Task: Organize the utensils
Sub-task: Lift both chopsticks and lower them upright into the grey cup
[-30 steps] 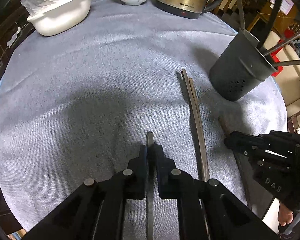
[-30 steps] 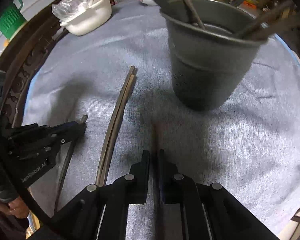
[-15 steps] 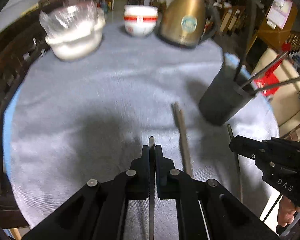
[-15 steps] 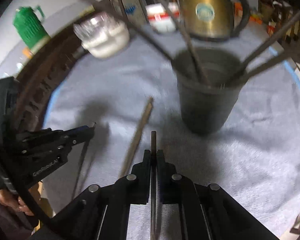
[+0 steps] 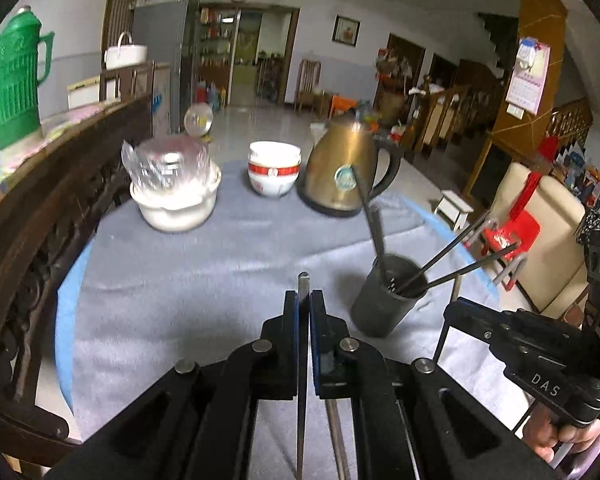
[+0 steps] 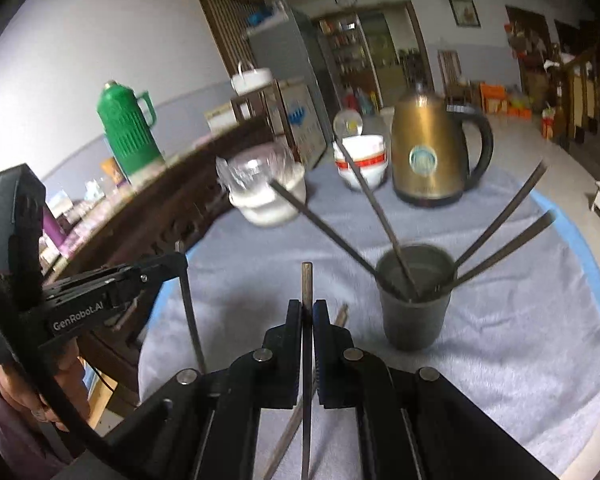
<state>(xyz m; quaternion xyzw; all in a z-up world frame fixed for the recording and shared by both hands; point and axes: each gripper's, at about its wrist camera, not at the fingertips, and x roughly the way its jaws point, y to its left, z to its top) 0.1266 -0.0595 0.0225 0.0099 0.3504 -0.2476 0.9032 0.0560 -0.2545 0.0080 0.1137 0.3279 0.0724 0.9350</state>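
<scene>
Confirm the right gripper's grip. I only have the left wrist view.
Observer: The right gripper is shut on the right chopstick, whose tip pokes out past the fingertips.
Operator: How does my left chopstick sit?
Observer: From the side, the left gripper pinches the left chopstick crosswise. A short end shows above the fingers and a long end hangs below.
</scene>
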